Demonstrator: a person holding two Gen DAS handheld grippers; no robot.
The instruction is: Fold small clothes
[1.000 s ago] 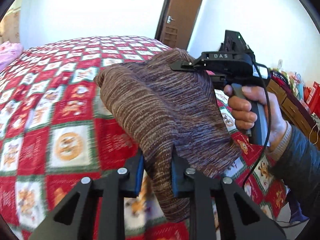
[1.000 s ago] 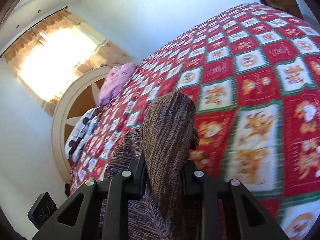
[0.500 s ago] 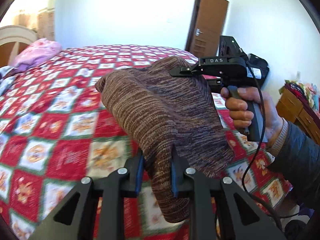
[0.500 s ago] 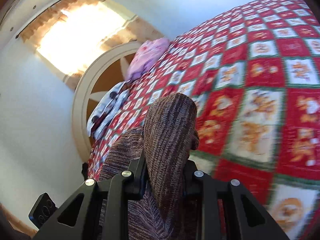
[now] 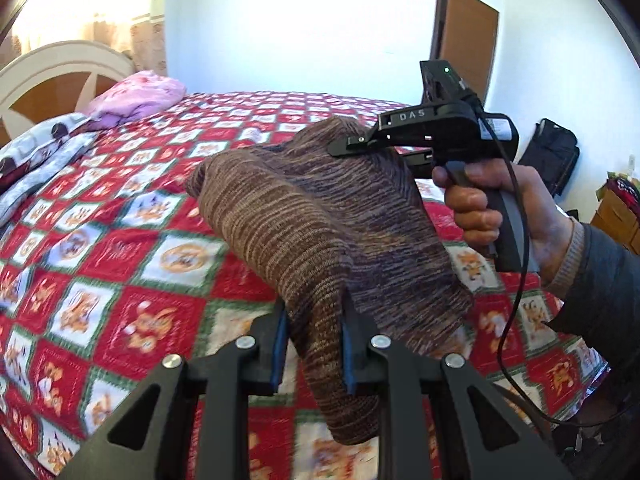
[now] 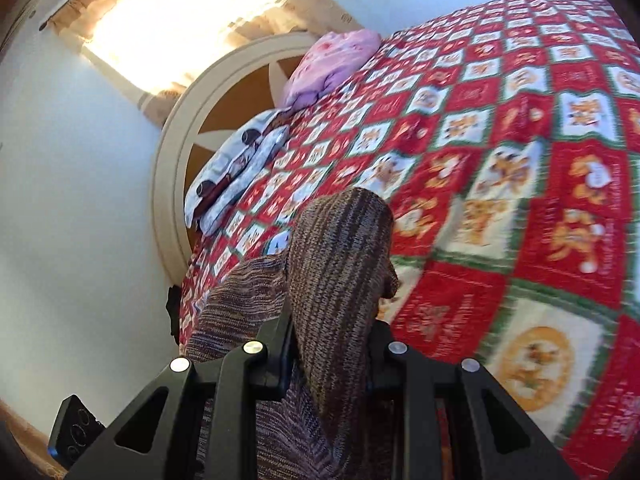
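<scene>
Left gripper [image 5: 312, 354] and right gripper [image 6: 328, 354] each clamp the brown knit garment [image 5: 320, 220] above the bed [image 5: 120, 240]. Risk: bunched fabric slips from the fingers, spoiling the fold.

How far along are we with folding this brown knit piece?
Done: the brown knit garment is doubled over. In hand: the left hand-held gripper and right hand-held gripper both clamp it above the patchwork bedspread. Left: lay it down and finish folding.

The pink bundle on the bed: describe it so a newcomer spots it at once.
Start at the bed's round white headboard. Just in front of it, on the red patchwork quilt, lies the pink bundle. The pale printed bedding beside it is grey-white, not pink.
</scene>
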